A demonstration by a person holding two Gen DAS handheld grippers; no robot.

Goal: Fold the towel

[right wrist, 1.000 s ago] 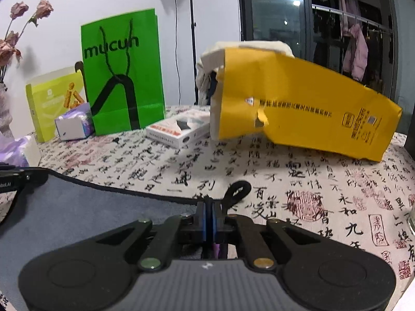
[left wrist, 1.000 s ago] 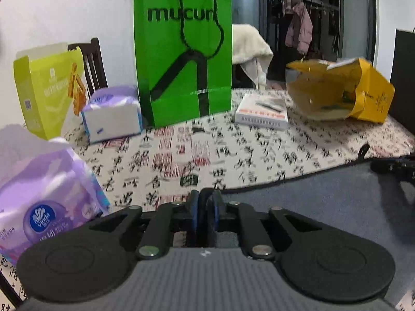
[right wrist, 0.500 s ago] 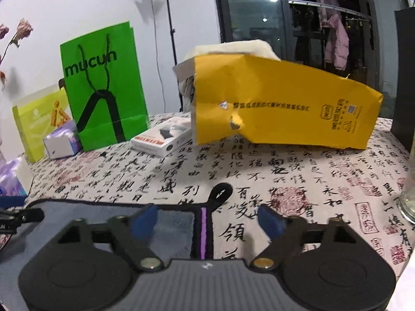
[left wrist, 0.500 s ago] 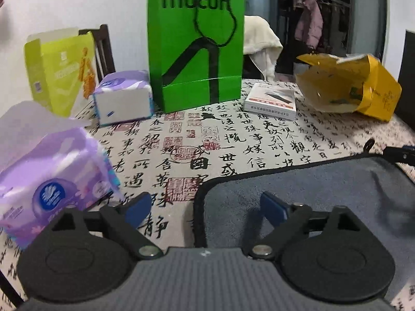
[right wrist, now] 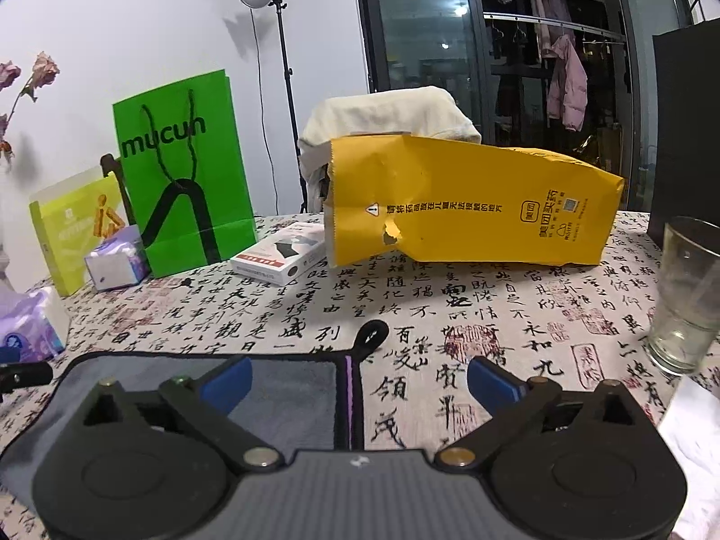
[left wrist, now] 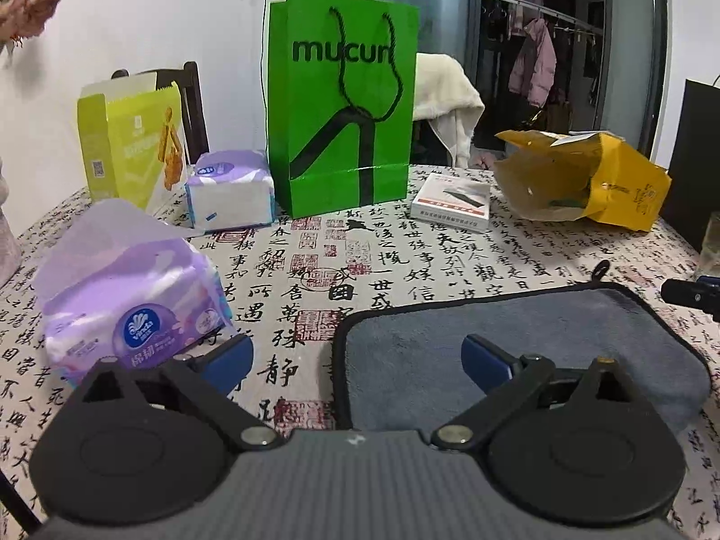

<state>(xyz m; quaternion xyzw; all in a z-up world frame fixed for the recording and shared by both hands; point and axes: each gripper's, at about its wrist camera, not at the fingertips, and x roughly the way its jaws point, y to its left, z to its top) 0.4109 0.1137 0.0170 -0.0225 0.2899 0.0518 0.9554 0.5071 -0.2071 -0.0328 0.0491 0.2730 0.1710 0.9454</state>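
Observation:
A grey towel (left wrist: 517, 328) with black trim lies folded flat on the patterned tablecloth. My left gripper (left wrist: 357, 360) is open and empty, raised above the towel's left edge, one blue fingertip (left wrist: 488, 360) over the cloth. In the right wrist view the towel (right wrist: 288, 387) shows its right edge with a purple tag and a black hanging loop (right wrist: 371, 335). My right gripper (right wrist: 357, 382) is open and empty above that edge.
A green paper bag (left wrist: 342, 103), a white box (left wrist: 452, 200), a yellow paper bag (right wrist: 468, 202) and a yellow-green carton (left wrist: 135, 144) stand at the back. Purple tissue packs (left wrist: 130, 301) lie at the left. A glass (right wrist: 684, 292) stands at the right.
Both grippers were shut on the towel's corners a second ago. They opened, let the towel go, and have lifted up and back from it.

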